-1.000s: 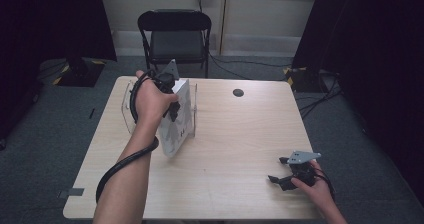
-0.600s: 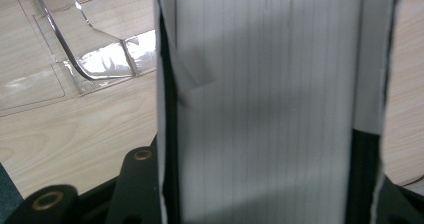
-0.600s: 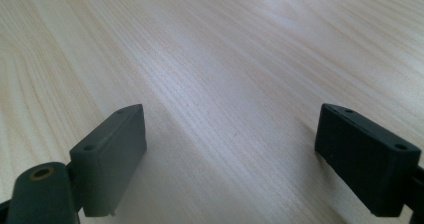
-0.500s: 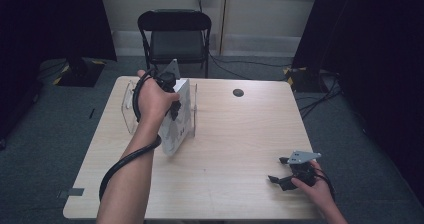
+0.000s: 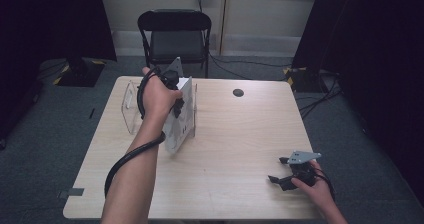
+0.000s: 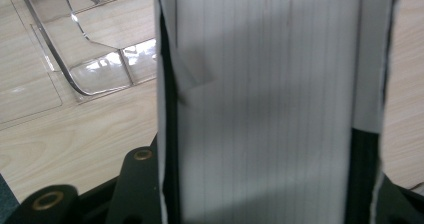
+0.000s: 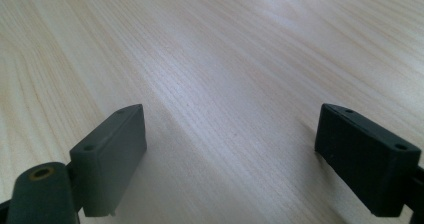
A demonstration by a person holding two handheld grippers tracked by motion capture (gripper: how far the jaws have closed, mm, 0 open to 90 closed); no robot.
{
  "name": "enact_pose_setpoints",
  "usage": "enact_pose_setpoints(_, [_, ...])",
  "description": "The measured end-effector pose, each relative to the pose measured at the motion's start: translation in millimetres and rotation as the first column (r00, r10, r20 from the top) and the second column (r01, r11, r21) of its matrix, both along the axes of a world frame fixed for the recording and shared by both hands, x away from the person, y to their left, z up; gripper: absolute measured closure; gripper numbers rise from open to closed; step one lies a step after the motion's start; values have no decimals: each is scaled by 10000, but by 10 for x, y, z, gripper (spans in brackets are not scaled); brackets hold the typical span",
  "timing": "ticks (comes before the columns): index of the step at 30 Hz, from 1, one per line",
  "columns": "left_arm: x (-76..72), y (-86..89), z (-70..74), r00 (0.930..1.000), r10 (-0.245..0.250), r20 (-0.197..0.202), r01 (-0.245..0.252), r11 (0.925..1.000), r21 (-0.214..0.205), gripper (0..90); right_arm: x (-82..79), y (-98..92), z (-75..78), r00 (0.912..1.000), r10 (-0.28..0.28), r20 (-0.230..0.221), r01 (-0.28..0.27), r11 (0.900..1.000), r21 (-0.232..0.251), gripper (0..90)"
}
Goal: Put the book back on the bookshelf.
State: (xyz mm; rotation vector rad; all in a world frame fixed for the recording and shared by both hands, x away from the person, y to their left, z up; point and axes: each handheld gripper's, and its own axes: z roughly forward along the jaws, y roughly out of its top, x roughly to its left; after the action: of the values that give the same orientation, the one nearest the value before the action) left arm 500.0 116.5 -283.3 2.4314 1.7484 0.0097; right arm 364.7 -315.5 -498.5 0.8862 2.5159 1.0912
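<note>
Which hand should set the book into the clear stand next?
Left. The left gripper is clamped on the white book, right beside the clear stand. The right gripper rests with jaws open on the table near its front right corner, far from both.

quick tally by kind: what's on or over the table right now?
Grippers: 2, left gripper and right gripper
White book: 1, clamped in the left gripper
Clear acrylic stand: 1
Dark round disc: 1
Total: 5
</note>
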Motion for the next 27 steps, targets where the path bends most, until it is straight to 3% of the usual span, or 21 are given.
enact_pose_setpoints(20, [81, 13, -16, 9994, 320, 114, -319, 9994, -95, 530, 1, -1, 0, 10000, 12, 4, -12, 10000, -2, 125])
enact_pose_setpoints(27, [114, -15, -43, 9994, 343, -24, -343, 9993, -135, 530, 0, -1, 0, 10000, 10, 2, -10, 10000, -1, 125])
